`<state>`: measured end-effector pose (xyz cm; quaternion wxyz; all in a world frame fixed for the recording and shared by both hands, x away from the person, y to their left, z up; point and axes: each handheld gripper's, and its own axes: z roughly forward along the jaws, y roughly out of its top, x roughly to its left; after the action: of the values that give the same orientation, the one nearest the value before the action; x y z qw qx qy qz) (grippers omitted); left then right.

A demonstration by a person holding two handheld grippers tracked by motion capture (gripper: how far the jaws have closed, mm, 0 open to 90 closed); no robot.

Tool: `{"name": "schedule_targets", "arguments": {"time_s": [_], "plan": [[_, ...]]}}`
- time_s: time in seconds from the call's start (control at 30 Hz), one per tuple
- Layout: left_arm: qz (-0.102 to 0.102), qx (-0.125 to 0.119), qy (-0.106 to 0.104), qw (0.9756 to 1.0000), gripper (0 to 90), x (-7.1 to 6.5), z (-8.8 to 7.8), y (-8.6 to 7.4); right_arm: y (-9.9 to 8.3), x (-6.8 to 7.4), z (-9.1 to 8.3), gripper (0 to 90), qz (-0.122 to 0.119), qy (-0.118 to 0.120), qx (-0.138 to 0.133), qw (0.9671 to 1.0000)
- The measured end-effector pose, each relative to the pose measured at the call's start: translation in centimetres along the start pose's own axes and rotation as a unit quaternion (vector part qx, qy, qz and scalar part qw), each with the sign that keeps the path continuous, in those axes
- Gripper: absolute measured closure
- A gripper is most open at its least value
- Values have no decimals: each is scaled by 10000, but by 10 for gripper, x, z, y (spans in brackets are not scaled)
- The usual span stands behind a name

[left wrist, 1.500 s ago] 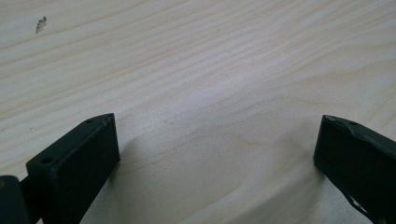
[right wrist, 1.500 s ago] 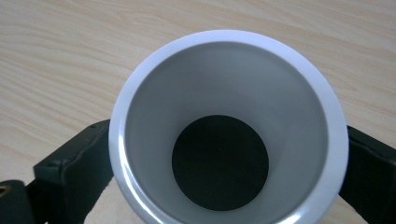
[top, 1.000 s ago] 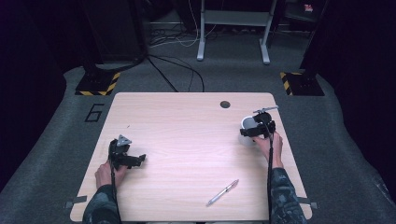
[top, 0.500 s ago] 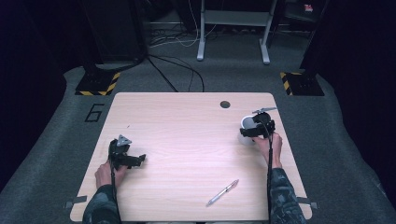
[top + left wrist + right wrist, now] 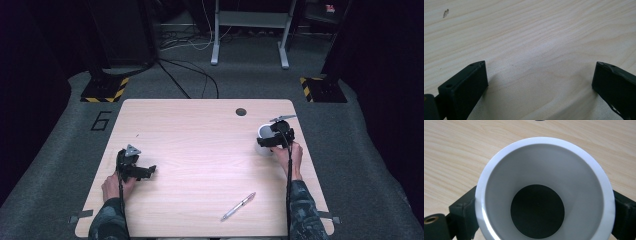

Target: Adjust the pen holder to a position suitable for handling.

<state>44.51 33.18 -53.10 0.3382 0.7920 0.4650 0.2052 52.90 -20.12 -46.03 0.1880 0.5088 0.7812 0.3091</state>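
Gripping a white cup [image 5: 266, 136] near the table's far right corner, your right gripper [image 5: 276, 139] has its two black jaws set against the cup's opposite walls, as the right gripper view makes plain: the wide white rim [image 5: 543, 142] sits squarely between them, mouth open toward the camera and its dark bottom empty. Your right hand [image 5: 288, 156] sits just behind the tool, on the near side of the cup, and a dark round hole [image 5: 241, 111] in the wooden table [image 5: 200, 135] lies a little beyond and to the left. Across the board, your left gripper [image 5: 134, 169] rests low over bare wood near the left edge, jaws spread wide with nothing between them, as the left gripper view confirms; your left hand [image 5: 116, 186] holds it steady. A pen [image 5: 238, 206] lies on its own toward the near edge, well apart from both tools and untouched. By the look of it, you are at the grasp stage, with the cup seized but whether it has left the tabletop cannot be told from these pictures. Your next move probably calls for a steady pinch and an upright carry, since smooth, flared walls could slip between flat pads. If the pen belongs in the cup, your idle left gripper would need to travel toward it and close on its slim barrel.
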Motion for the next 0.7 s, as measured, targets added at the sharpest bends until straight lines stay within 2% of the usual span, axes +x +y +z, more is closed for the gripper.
{"name": "schedule_targets", "arguments": {"time_s": [0.47, 0.53, 0.6, 0.7], "plan": [[15, -2, -8, 10000, 3, 0, 0, 0, 2, 3, -8, 60, -73, -5, -100, 9999], [14, -2, -6, 10000, 2, 0, 0, 0, 4, 3, -11, 60, -137, 45, -111, 9998], [13, -2, -6, 10000, 3, 0, 0, 0, 5, 6, -12, 59, -99, 30, -116, 9999], [13, -2, -5, 10000, 3, 0, 0, 0, 7, 7, -14, 60, -179, 167, -143, 9996]]}}
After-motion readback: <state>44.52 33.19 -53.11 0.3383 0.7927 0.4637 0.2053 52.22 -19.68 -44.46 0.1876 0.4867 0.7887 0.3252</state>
